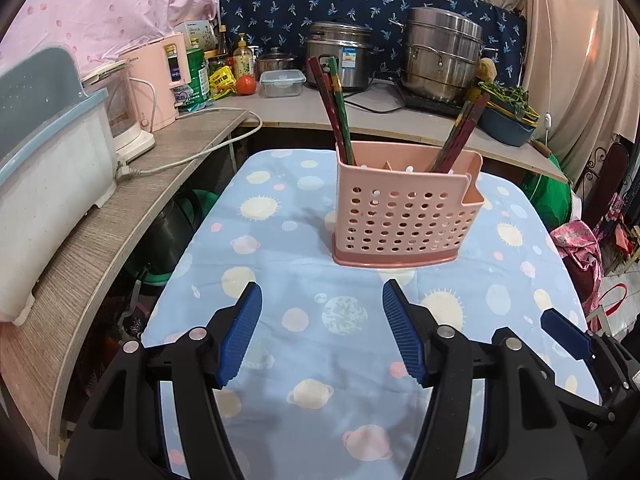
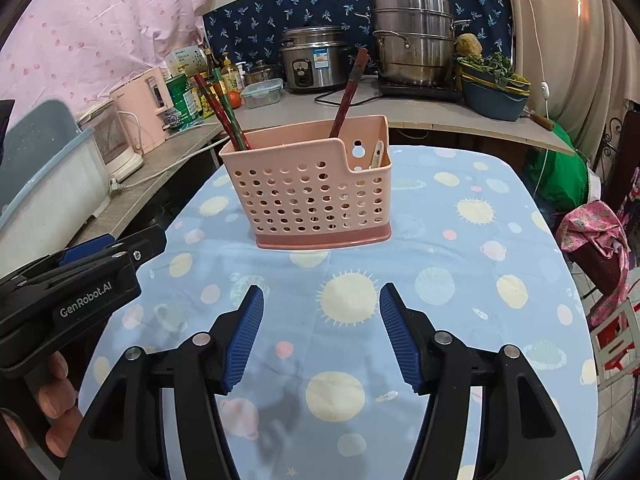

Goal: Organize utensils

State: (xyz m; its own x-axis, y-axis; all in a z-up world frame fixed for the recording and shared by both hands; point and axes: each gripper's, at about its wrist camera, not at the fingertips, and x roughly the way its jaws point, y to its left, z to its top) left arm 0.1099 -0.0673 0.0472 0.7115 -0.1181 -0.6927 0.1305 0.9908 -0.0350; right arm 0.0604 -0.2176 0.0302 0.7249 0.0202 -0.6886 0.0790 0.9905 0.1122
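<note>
A: What is at the left side?

B: A wooden counter (image 1: 132, 216) runs along the left edge of the table, with a white tub (image 1: 52, 168) and a pink kettle (image 1: 160, 80) on it. A gap stays between the counter and the blue planet tablecloth (image 1: 280, 208).

A: And the left gripper (image 1: 322, 334)?

B: It hovers over the near part of the cloth, fingers spread, nothing between them. Bare cloth lies ahead of it up to the pink utensil holder (image 1: 404, 216).

A: Where is the holder?

B: It stands upright in the far middle of the table, away from all edges. Red and green chopsticks (image 1: 334, 108) lean in its left end, another bundle (image 1: 460, 136) in the right part.

A: The right gripper (image 2: 322, 334)?

B: Also near, fingers spread and empty, just beside the left one. At the right, the cloth edge drops to the floor; a pink bundle (image 2: 596, 236) sits there.
</note>
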